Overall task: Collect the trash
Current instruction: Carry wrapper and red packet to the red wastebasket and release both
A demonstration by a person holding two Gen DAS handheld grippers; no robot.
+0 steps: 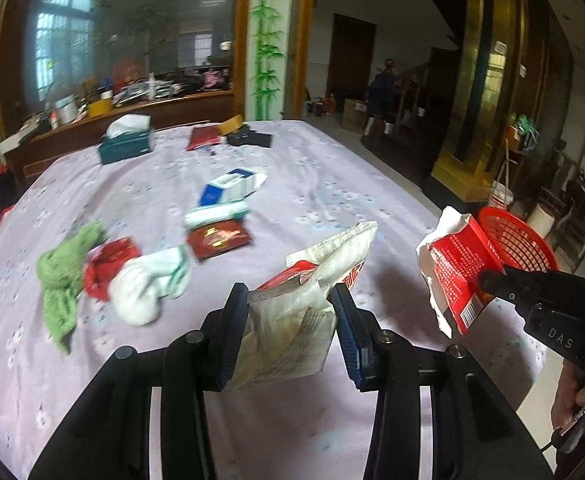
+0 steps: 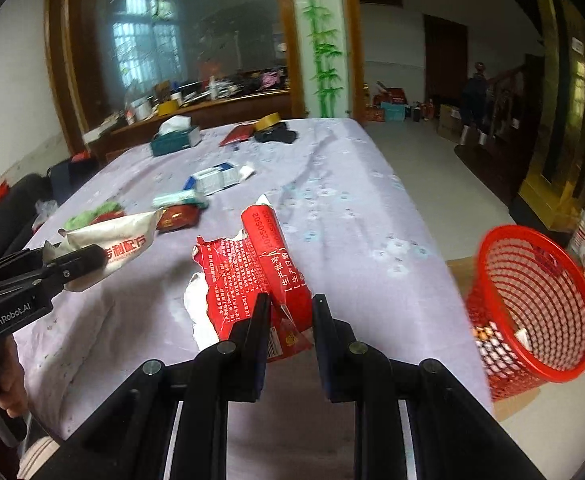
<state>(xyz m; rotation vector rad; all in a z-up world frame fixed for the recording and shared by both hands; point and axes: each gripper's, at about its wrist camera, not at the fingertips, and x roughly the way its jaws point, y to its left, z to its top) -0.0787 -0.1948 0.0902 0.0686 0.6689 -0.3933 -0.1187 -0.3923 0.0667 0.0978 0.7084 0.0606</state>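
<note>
While a crumpled white wrapper point(image 1: 312, 280) is pinched by the left gripper point(image 1: 290, 300), a torn red packet point(image 2: 260, 268) is clamped in the right gripper point(image 2: 290, 304) beside the red mesh basket point(image 2: 532, 312).

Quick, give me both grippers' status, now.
Left gripper: shut on the whitish wrapper.
Right gripper: shut on the red wrapper.

the table wears a matt lilac printed cloth point(image 1: 332, 184). the red basket point(image 2: 532, 304) is glossy plastic lattice. the red wrapper point(image 2: 260, 276) is shiny creased foil with a white lining; the pale wrapper point(image 1: 292, 320) is crumpled, duller film. green rag point(image 1: 64, 276) is rough knit.
</note>
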